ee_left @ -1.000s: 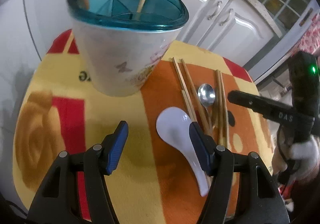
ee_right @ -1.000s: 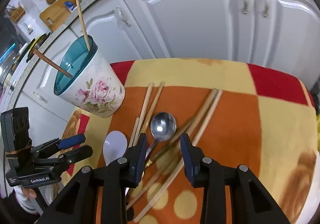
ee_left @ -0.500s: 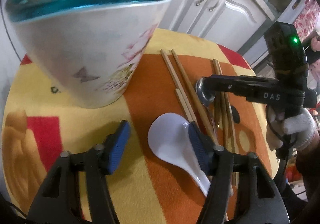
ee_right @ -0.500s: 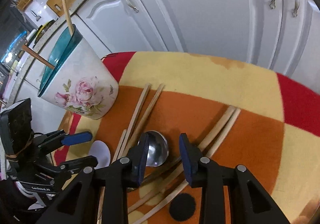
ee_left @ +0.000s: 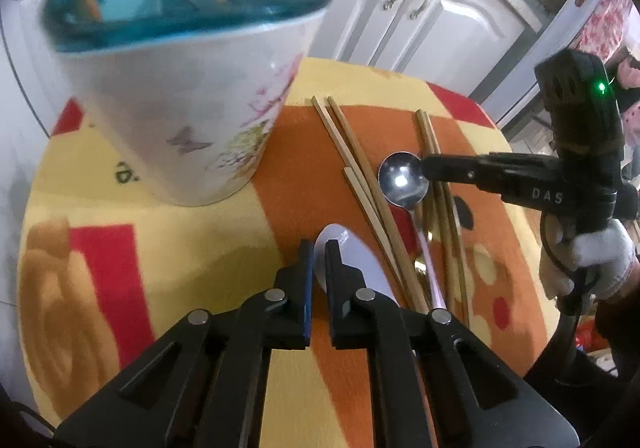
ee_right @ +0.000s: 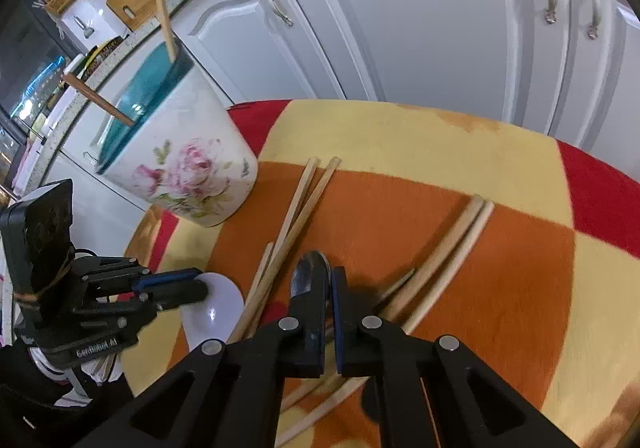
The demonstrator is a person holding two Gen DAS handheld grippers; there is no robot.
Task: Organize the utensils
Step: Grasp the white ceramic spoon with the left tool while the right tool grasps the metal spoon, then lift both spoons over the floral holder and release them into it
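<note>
White kitchen cabinet doors (ee_right: 424, 32) all along the back, with a small round surface (ee_right: 460, 152) in front under a fuzzy yellow, orange and red cloth.

Up left there's a speckled countertop (ee_right: 132, 36) with a wooden cutting board (ee_right: 132, 6) and some hanging utensils. On the cloth: a floral holder (ee_left: 180, 104) with a teal insert and two chopsticks standing in it, plus loose chopsticks (ee_right: 296, 216) spread across the orange patch. The left tool (ee_left: 318, 252) has just been closing, and its pads now pinch the rim of the white spoon (ee_left: 360, 268), which lies flat near the holder. The right tool (ee_right: 330, 280) has just closed too and grips the bowl of the metal spoon (ee_left: 402, 178) in the middle of the chopsticks. A gloved hand (ee_left: 596, 264) holds that right tool.
</note>
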